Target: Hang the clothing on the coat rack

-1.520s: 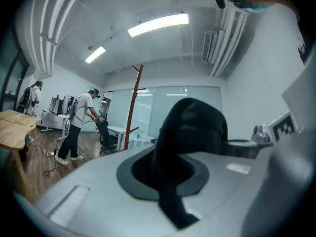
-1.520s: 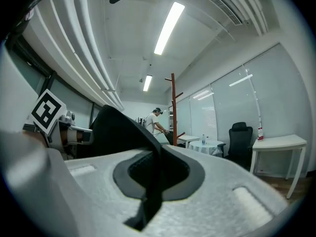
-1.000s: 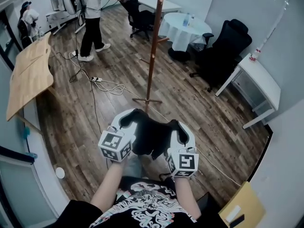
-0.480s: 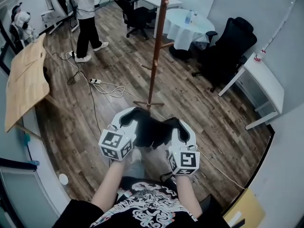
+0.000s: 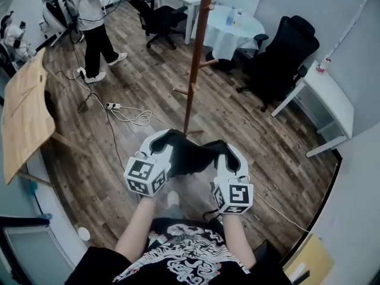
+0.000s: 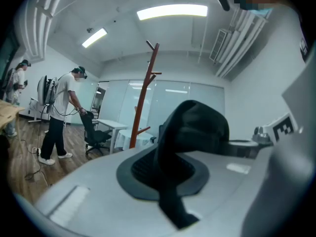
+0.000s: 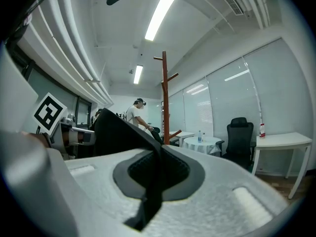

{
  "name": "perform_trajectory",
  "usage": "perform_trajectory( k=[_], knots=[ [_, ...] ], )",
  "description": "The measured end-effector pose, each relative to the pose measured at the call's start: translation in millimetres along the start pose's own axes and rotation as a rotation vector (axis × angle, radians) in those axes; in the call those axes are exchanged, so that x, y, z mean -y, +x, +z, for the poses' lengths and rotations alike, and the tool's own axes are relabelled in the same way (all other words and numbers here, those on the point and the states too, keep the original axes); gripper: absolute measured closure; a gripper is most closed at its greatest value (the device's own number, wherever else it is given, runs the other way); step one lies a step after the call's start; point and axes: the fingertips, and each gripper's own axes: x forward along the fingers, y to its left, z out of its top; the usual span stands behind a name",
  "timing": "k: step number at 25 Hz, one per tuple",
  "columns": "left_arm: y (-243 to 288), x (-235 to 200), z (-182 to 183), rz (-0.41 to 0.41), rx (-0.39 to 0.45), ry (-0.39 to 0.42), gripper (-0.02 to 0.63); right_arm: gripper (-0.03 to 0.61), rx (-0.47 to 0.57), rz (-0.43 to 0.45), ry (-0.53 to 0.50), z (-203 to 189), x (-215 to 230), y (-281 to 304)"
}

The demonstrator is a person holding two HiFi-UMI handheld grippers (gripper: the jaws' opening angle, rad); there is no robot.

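A black piece of clothing (image 5: 191, 156) hangs stretched between my two grippers at chest height in the head view. My left gripper (image 5: 165, 149) is shut on its left end, and the dark cloth (image 6: 190, 137) shows pinched in that gripper's (image 6: 168, 174) closed jaws. The right end is pinched by my right gripper (image 5: 228, 154); in the right gripper view a black fold (image 7: 123, 132) runs through this gripper's (image 7: 155, 174) shut jaws. The brown wooden coat rack (image 5: 193, 70) stands just beyond the cloth, its pegs bare. It also rises ahead as the coat rack (image 6: 143, 95) and the coat rack (image 7: 165, 98).
A person (image 5: 89, 16) stands at the far left beside a black chair (image 5: 155, 18). A power strip and cables (image 5: 127, 114) lie on the wood floor. A round white-clothed table (image 5: 237, 31), another black office chair (image 5: 282, 52), a white desk (image 5: 326, 100) and a wooden tabletop (image 5: 24, 117) ring the rack.
Both grippers have carried the black clothing forward, and the coat rack's base now sits right behind the cloth. The jaws stay shut on it.
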Motion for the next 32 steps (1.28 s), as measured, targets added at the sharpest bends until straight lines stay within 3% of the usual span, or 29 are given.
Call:
perform_trajectory(
  k=[16,32],
  knots=[
    [66.2,-61.6,-2.0,-0.056,-0.026,-0.022,0.604,0.571,-0.020,-0.058,0.024,-8.3,16.0,88.2],
    [101.8,-82.4,4.6,-0.057,-0.030,-0.018,0.604,0.571,-0.011,-0.067,0.039,-5.4,34.2,128.0]
  ],
)
